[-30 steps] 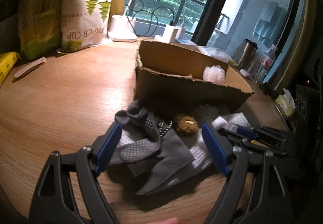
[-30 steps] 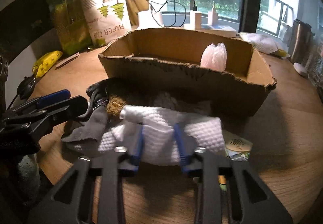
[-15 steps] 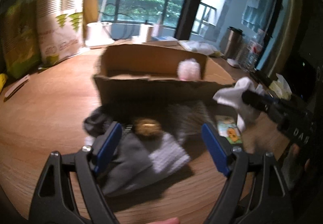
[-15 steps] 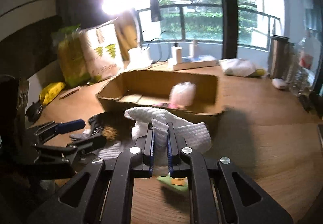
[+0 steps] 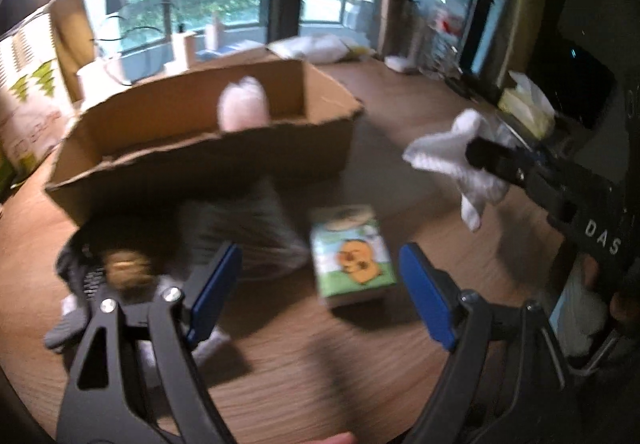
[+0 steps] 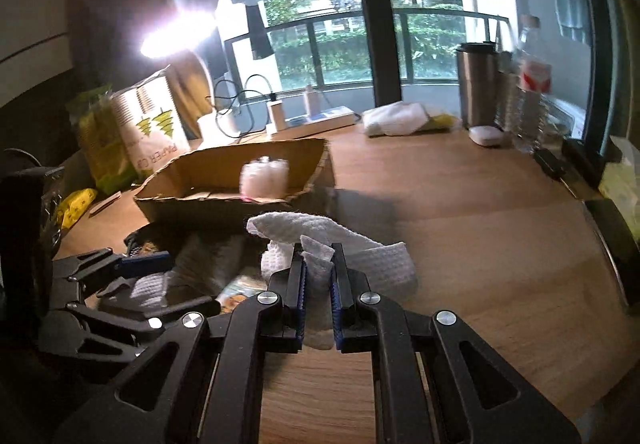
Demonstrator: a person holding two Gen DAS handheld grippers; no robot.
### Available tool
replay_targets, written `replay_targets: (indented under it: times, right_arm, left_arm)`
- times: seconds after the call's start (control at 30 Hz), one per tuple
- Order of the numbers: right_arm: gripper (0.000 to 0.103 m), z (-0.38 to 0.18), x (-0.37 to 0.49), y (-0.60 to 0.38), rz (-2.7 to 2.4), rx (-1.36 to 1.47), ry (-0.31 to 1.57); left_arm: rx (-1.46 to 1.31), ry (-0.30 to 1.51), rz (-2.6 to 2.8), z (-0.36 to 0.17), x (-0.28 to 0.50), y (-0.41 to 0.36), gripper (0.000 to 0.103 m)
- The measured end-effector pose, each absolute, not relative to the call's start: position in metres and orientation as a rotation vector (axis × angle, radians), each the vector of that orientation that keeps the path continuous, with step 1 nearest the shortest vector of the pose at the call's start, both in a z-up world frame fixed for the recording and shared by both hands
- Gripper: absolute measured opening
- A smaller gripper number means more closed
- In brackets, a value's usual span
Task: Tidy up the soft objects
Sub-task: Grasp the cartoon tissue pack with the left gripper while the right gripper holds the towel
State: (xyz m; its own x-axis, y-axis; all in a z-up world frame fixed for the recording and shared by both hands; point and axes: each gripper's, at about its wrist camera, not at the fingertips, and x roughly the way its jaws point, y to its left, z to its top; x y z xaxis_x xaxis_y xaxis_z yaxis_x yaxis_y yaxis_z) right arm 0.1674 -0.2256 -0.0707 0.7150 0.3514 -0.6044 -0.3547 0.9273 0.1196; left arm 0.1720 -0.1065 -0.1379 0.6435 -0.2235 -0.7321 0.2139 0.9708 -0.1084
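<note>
Though blurred, perhaps socks [image 5: 120,276] left.

A torn brown cardboard box [image 5: 208,147] sits beyond the wide-set left tongs [image 5: 320,280]; a small cartoon-printed packet [image 5: 352,256] lies on the round wooden table [image 5: 304,364] between their tips, crumpled grey cloths [image 5: 248,236] leftward.

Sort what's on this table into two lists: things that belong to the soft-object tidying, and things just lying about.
Belongs to the job:
- white cloth, pinched in the right gripper
- cardboard box with a pink soft ball inside
- grey fabric pile
- brown pompom
- left gripper, open

Lying about:
- cartoon packet
- steel tumbler
- paper cup pack
- water bottle
</note>
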Motion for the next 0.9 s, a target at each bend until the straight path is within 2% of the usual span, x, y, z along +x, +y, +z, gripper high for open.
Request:
replay_targets:
  times: [0.23,0.67,0.7,0.73,0.77,0.9]
  right_arm:
    - [0.011,-0.076,0.166,-0.254,0.369,0.035,0.665]
    - [0.011,-0.080,0.165,-0.265,0.354,0.064,0.667]
    - [0.011,-0.080,0.165,-0.264,0.355,0.062,0.667]
    - [0.011,-0.079,0.165,-0.263,0.357,0.059,0.665]
    - [0.011,-0.079,0.165,-0.262,0.357,0.057,0.664]
    - [0.011,-0.076,0.164,-0.258,0.361,0.049,0.657]
  left_arm:
    - [0.086,0.838,-0.297,-0.146,0.177,-0.142,0.082]
    - [0.118,0.883,-0.274,-0.162,0.199,-0.145,0.082]
    - [0.121,0.883,-0.274,-0.162,0.200,-0.146,0.075]
    - [0.126,0.891,-0.270,-0.163,0.201,-0.146,0.057]
    - [0.125,0.905,-0.271,-0.165,0.202,-0.145,0.051]
    - [0.110,0.909,-0.288,-0.166,0.200,-0.142,0.047]
